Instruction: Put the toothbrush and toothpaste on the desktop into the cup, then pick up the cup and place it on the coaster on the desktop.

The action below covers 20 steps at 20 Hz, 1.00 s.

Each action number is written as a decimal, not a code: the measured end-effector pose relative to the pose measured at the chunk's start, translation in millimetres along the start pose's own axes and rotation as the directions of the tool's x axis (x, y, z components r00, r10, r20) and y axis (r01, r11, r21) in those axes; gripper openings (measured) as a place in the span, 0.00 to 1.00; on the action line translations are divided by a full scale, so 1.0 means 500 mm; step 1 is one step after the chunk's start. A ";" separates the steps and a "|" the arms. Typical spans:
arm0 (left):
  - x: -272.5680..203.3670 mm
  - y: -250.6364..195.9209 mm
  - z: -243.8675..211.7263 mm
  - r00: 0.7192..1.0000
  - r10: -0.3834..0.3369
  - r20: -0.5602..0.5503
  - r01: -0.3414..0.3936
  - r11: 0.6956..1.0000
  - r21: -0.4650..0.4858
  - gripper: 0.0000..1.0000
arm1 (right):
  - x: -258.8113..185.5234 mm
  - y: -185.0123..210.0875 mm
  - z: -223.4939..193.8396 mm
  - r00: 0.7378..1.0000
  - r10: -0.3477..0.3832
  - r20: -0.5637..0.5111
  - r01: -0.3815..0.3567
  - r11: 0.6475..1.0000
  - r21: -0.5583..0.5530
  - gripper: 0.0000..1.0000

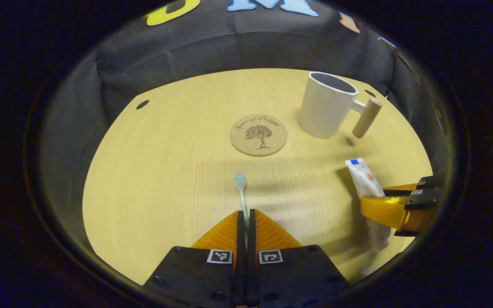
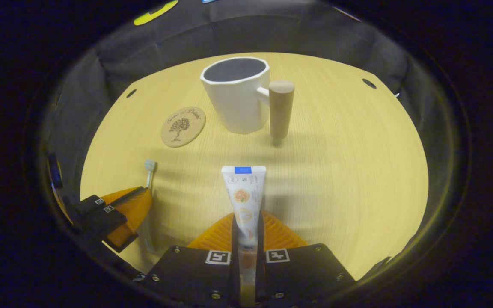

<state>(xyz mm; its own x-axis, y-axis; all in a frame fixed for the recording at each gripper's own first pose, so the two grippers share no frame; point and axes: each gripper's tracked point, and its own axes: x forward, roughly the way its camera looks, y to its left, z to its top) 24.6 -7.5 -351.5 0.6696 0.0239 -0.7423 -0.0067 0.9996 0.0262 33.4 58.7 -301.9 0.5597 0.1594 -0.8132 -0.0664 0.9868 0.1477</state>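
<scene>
Above the wooden surface (image 1: 165,171), the left tongs (image 1: 245,218) grip the toothbrush (image 1: 241,188) and the right tongs (image 2: 246,222) clamp the toothpaste (image 2: 244,192). Farther back the cup (image 2: 238,96) stands upright just beside the coaster (image 2: 183,126).

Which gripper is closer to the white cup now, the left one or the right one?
Right, it seems. The right gripper, shut on the toothpaste, faces the cup directly. The left gripper, shut on the toothbrush, sits farther off, beyond the coaster.

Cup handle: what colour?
Light tan, wood-like, on a white cup; the handle shows best in the right gripper view.
</scene>
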 end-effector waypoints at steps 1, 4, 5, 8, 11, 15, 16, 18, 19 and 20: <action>-0.009 0.008 0.010 1.000 0.005 0.018 -0.005 1.000 0.009 0.08 | -0.012 0.005 0.010 1.000 0.013 0.019 -0.013 1.000 0.007 0.16; -0.024 0.002 0.037 0.998 0.010 0.066 -0.012 0.999 0.032 0.08 | -0.048 0.018 0.033 0.996 0.045 0.081 -0.047 0.999 0.014 0.15; -0.028 0.001 0.042 0.997 0.007 0.077 -0.010 0.999 0.034 0.08 | -0.062 0.022 0.043 0.994 0.055 0.099 -0.056 0.998 0.013 0.15; -0.047 0.001 0.065 0.994 -0.003 0.111 0.000 0.999 0.034 0.08 | -0.100 0.036 0.071 0.986 0.082 0.147 -0.084 0.996 0.010 0.15; -0.071 0.013 0.088 0.990 -0.002 0.144 -0.003 1.000 0.030 0.07 | -0.135 0.050 0.106 0.975 0.111 0.195 -0.117 0.993 0.020 0.15; -0.093 0.020 0.113 0.983 0.000 0.183 -0.006 1.000 0.028 0.08 | -0.164 0.061 0.173 0.953 0.132 0.272 -0.145 0.989 0.028 0.16; -0.101 0.021 0.119 0.982 -0.001 0.191 -0.004 1.000 0.027 0.08 | -0.166 0.060 0.193 0.948 0.132 0.291 -0.147 0.989 0.029 0.15; -0.118 0.027 0.127 0.978 -0.002 0.208 -0.004 1.000 0.026 0.07 | -0.164 0.058 0.234 0.937 0.130 0.325 -0.151 0.988 0.039 0.15; -0.126 0.029 0.134 0.976 -0.001 0.216 -0.005 1.000 0.027 0.07 | -0.163 0.056 0.256 0.932 0.128 0.340 -0.153 0.987 0.046 0.15; -0.130 0.032 0.140 0.975 -0.001 0.222 -0.005 1.000 0.028 0.08 | -0.163 0.056 0.274 0.926 0.126 0.355 -0.154 0.987 0.051 0.15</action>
<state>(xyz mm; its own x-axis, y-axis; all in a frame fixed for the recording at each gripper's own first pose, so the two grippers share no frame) 33.2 5.8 -256.0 0.8179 0.0192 -0.5751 0.0109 0.9987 0.0488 99.2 69.6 -154.3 0.8031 0.2619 -0.5352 -0.1097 0.9479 0.2991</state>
